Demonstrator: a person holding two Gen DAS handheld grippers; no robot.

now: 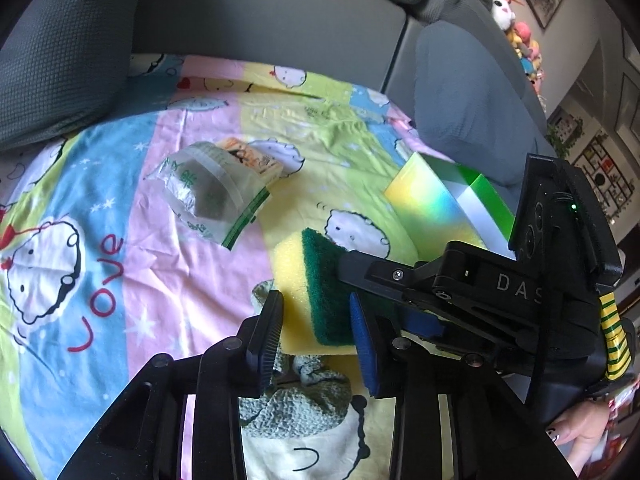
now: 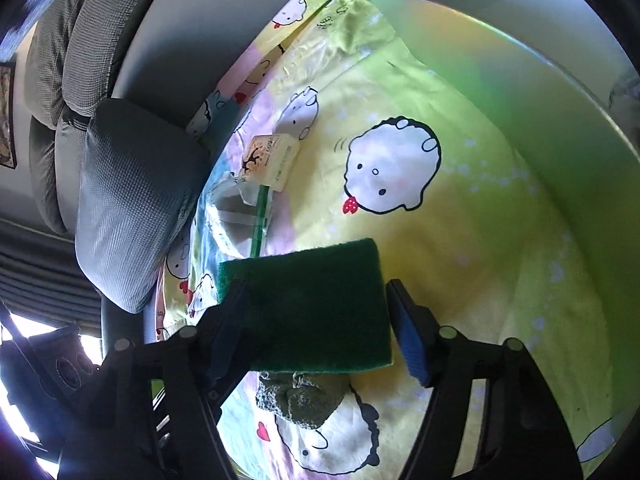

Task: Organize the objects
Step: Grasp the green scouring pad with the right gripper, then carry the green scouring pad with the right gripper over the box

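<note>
A yellow sponge with a dark green scouring face [image 1: 316, 280] stands on edge above the cartoon sheet. My left gripper [image 1: 316, 300] is shut on it, one pad on the yellow side and one on the green side. In the right wrist view the green face [image 2: 312, 308] fills the space between the fingers of my right gripper [image 2: 316, 286]. Its left pad touches the sponge's edge. A thin gap shows at the right pad [image 2: 408, 332]. In the left wrist view a black finger [image 1: 372, 272] of the right gripper reaches in over the sponge.
A crumpled green knitted cloth [image 1: 300, 404] [image 2: 300, 396] lies under the sponge. A clear zip bag [image 1: 204, 192] and a small printed box [image 1: 256, 156] [image 2: 272, 160] lie farther off. An iridescent box, green inside [image 1: 436, 204], stands at the right. Grey cushions [image 1: 60, 60] border the sheet.
</note>
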